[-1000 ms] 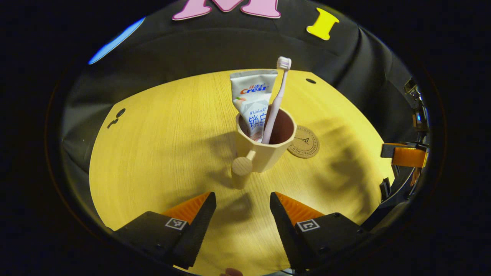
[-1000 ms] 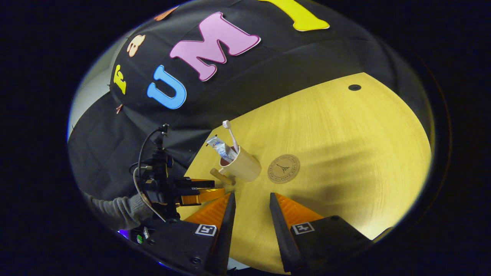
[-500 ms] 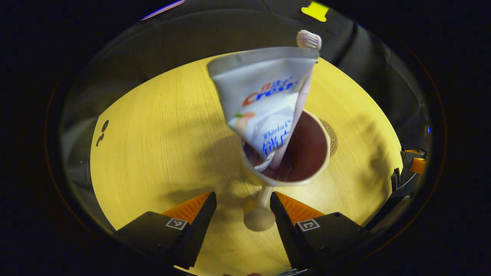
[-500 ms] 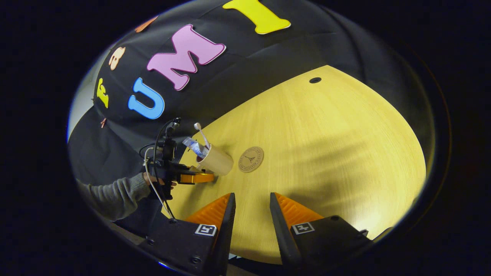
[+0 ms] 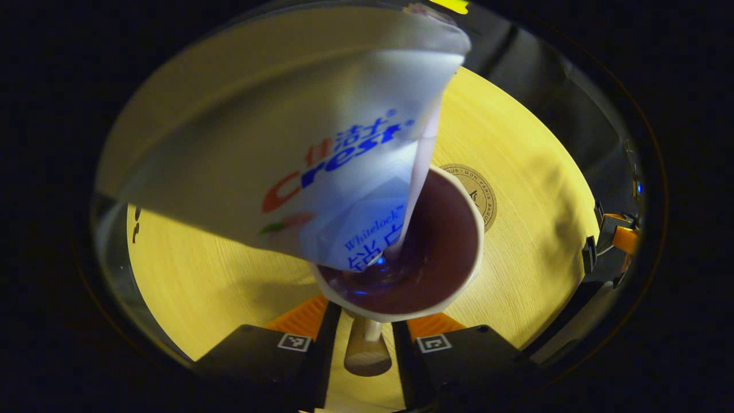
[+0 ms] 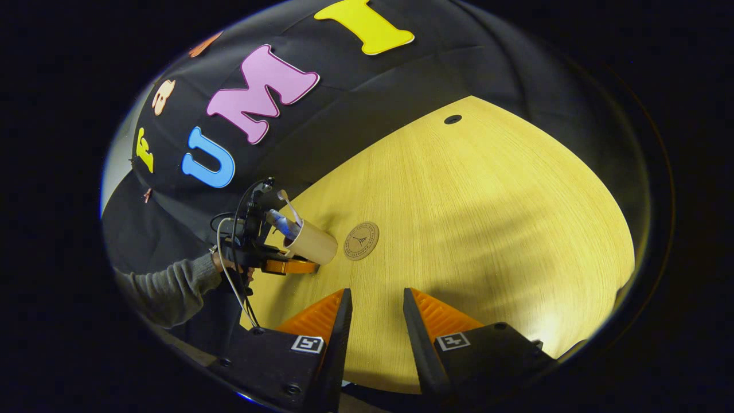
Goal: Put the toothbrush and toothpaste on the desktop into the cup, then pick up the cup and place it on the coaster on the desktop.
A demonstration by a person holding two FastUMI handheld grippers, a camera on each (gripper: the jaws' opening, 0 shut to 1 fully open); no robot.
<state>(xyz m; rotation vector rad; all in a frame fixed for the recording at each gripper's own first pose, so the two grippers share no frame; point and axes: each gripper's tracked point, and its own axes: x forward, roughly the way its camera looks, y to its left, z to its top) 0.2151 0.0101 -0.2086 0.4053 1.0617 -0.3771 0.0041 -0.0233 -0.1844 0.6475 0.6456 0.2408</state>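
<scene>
The left gripper (image 5: 362,335) clamped the handle (image 5: 367,353) of the cup (image 5: 401,269), toothbrush (image 6: 288,206) and toothpaste tube (image 5: 321,172) already inside, just beside the coaster (image 5: 475,195). The right gripper (image 6: 375,321) hung idle, narrowly parted. Next, likely: lift onto the coaster.

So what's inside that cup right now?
Inside the cup stand a toothpaste tube and a toothbrush, both sticking out above the rim. The tube hides the cup's near inner wall and part of its bottom.
</scene>
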